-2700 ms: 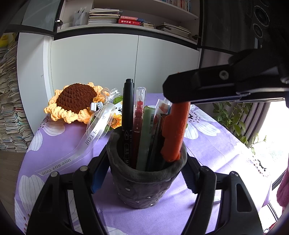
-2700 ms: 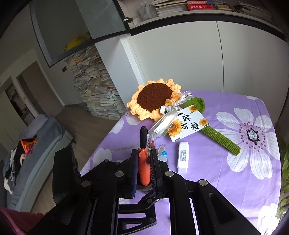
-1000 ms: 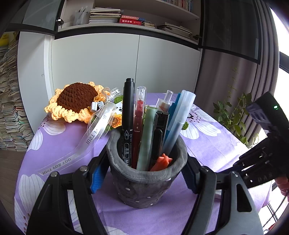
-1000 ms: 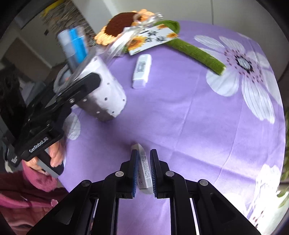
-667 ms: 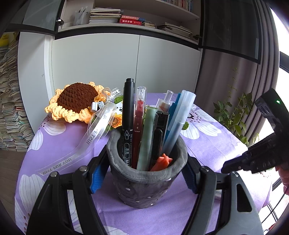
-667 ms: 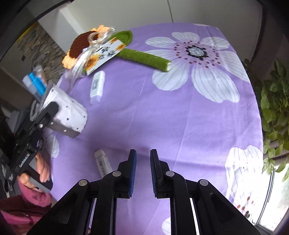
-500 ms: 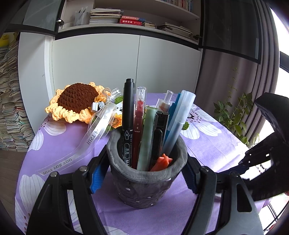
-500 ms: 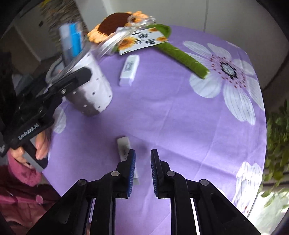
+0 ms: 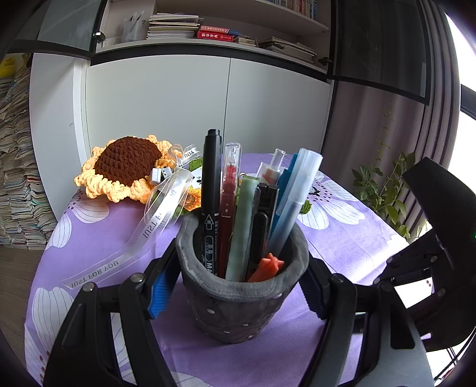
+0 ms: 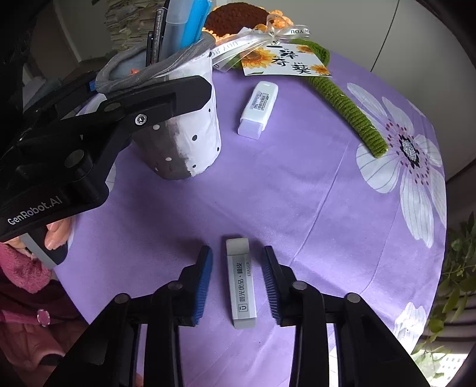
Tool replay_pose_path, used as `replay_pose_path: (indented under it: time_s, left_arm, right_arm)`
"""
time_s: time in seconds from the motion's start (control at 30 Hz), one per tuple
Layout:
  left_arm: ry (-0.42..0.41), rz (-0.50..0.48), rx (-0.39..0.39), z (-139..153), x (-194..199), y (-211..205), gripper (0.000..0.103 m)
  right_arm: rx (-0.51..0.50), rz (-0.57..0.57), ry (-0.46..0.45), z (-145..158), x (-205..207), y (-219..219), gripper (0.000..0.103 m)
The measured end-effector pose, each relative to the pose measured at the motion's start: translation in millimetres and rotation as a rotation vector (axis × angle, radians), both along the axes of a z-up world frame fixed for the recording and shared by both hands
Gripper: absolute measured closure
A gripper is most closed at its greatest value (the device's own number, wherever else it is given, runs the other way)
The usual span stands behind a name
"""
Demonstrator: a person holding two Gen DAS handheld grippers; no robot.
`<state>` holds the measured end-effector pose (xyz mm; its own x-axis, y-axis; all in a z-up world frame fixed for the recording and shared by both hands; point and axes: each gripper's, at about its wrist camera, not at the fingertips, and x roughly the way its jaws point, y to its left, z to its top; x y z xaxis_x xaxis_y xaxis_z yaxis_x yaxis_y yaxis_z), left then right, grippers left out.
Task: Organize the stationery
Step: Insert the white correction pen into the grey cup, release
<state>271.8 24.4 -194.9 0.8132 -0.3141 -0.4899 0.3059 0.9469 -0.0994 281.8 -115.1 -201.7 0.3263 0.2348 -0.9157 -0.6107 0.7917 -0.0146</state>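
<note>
My left gripper is shut on a grey and white dotted pen cup that stands on the purple cloth; the cup also shows in the right wrist view. It holds several pens and an orange carrot pen sunk low inside. My right gripper is open, low over the cloth, with its fingers on either side of a grey eraser that lies flat. A second white eraser lies farther back beside the cup.
A crochet sunflower with a green stem, ribbon and a printed card lies at the far side. The round table's edge curves close on the right, with a plant beyond. White cabinets stand behind.
My right gripper let go of the carrot pen into the cup, swung away over the table, then came down and opened around the grey eraser. The left gripper and cup stayed still.
</note>
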Motion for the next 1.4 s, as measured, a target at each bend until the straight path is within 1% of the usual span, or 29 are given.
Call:
replay_pose_path:
  time_s: [0.03, 0.13, 0.2, 0.33, 0.43, 0.5, 0.63, 0.73, 0.83, 0.93, 1.0, 1.07, 1.13, 1.2, 1.3, 1.4]
  left_arm:
    - [0.0, 0.001, 0.001, 0, 0, 0, 0.031]
    - [-0.001, 0.001, 0.001, 0, 0, 0, 0.031]
    - [0.0, 0.0, 0.0, 0, 0, 0, 0.031]
    - [0.0, 0.001, 0.001, 0, 0, 0, 0.031]
    - [0.0, 0.0, 0.001, 0, 0, 0, 0.031]
    - [0.002, 0.001, 0.002, 0, 1, 0, 0.031]
    - [0.007, 0.001, 0.001, -1, 2, 0, 0.031]
    - [0.007, 0.001, 0.001, -1, 2, -1, 0.031]
    - [0.007, 0.001, 0.001, -1, 1, -1, 0.031]
    - [0.011, -0.002, -0.003, -2, 2, -1, 0.031]
    - [0.033, -0.01, -0.037, -3, 5, 3, 0.031]
    - [0.043, -0.012, -0.051, -4, 7, 5, 0.03]
    - [0.044, -0.012, -0.053, -4, 7, 5, 0.03]
    - [0.042, -0.011, -0.047, -4, 7, 4, 0.03]
    - [0.048, -0.005, -0.035, -5, 7, 2, 0.03]
    - [0.052, -0.007, -0.041, -5, 7, 3, 0.03]
  right_arm:
    - [-0.005, 0.0, 0.001, -2, 3, 3, 0.085]
    - [-0.01, -0.002, -0.007, -1, 1, 6, 0.085]
    - [0.025, -0.021, -0.011, 9, 1, 2, 0.085]
    - [0.129, -0.092, -0.075, 46, -6, -21, 0.085]
    - [0.205, -0.103, -0.133, 77, -14, -27, 0.085]
    - [0.28, -0.103, -0.164, 98, -18, -29, 0.085]
    - [0.439, -0.074, -0.205, 128, -21, -18, 0.085]
    - [0.49, -0.034, -0.235, 141, -18, -1, 0.086]
    - [0.513, 0.021, -0.22, 144, -8, 21, 0.086]
    - [0.463, 0.042, -0.226, 135, 5, 42, 0.086]
    - [0.426, 0.057, -0.223, 127, 12, 54, 0.085]
    - [0.423, 0.072, -0.205, 121, 18, 59, 0.085]
    - [0.416, 0.072, -0.18, 116, 24, 59, 0.085]
    - [0.433, 0.065, -0.148, 112, 29, 56, 0.085]
    - [0.467, 0.051, -0.131, 112, 31, 49, 0.085]
    - [0.5, 0.044, -0.122, 114, 31, 43, 0.085]
